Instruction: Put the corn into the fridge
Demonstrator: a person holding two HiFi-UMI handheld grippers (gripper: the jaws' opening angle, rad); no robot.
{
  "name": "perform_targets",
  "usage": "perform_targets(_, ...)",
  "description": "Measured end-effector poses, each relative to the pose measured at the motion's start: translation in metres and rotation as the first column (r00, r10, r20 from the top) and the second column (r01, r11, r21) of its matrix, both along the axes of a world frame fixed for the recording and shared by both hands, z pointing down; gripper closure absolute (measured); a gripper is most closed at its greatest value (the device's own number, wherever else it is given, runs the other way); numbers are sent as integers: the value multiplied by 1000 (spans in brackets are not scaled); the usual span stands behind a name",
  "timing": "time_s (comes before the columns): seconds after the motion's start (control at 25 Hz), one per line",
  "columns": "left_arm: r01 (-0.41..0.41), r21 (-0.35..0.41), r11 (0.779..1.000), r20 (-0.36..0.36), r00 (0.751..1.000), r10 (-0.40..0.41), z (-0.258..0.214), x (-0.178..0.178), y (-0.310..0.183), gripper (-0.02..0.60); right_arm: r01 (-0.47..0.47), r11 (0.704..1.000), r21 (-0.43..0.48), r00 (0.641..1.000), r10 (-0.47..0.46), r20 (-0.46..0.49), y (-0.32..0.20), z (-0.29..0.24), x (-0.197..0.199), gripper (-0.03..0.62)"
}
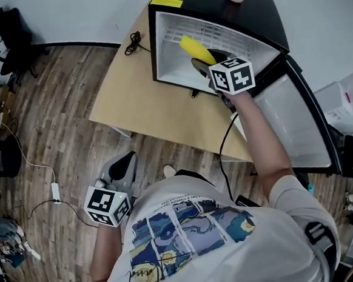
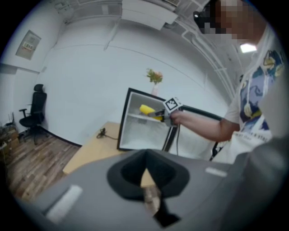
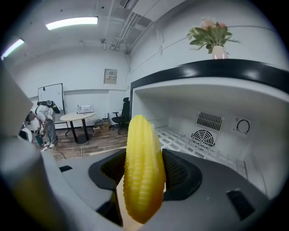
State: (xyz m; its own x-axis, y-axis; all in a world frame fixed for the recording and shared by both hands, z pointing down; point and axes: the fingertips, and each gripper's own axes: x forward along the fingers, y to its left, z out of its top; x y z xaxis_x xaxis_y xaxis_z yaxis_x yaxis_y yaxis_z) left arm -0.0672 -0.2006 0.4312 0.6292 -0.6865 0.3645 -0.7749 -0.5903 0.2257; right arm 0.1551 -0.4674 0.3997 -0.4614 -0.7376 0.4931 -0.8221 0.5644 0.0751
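The placing step is in hand. The right gripper (image 1: 202, 67) is clamped on the corn (image 3: 143, 180), gripping it across its middle, and holds it inside the mouth of the open fridge (image 1: 239, 11) on the table (image 1: 142, 97), above the wire shelf (image 3: 180, 140). The corn does not look set down yet. The left gripper (image 1: 125, 166) hangs low at the person's side, jaws pressed together on nothing. The next move likely calls for lowering the corn onto the shelf, letting go, backing out and swinging the door (image 1: 296, 122) closed.
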Motion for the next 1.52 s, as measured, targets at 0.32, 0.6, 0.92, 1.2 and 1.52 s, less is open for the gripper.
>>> perform_targets(0.32, 97, -3, 995, 1, 995, -97, 6, -3, -25, 572, 18, 1000, 22, 994, -16, -104, -67, 10, 0, 358)
perform_targets(0.6, 136, -5, 991, 11, 991, -135, 10, -3, -38, 572, -12, 998, 59, 981, 23, -195, -105, 15, 6, 358)
perform_targets(0.92, 143, -18, 990, 20, 990, -143, 11, -4, -46, 572, -36, 997, 72, 971, 52, -235, -126, 19, 1, 358)
perform_targets(1.2, 147, -23, 989, 21, 989, -147, 13, -5, -48, 572, -38, 996, 86, 962, 59, -268, -140, 22, -3, 358)
perform_targets(1.52, 164, -41, 986, 21, 986, -164, 17, -13, -47, 572, -39, 994, 107, 962, 66, -265, -147, 21, -2, 361)
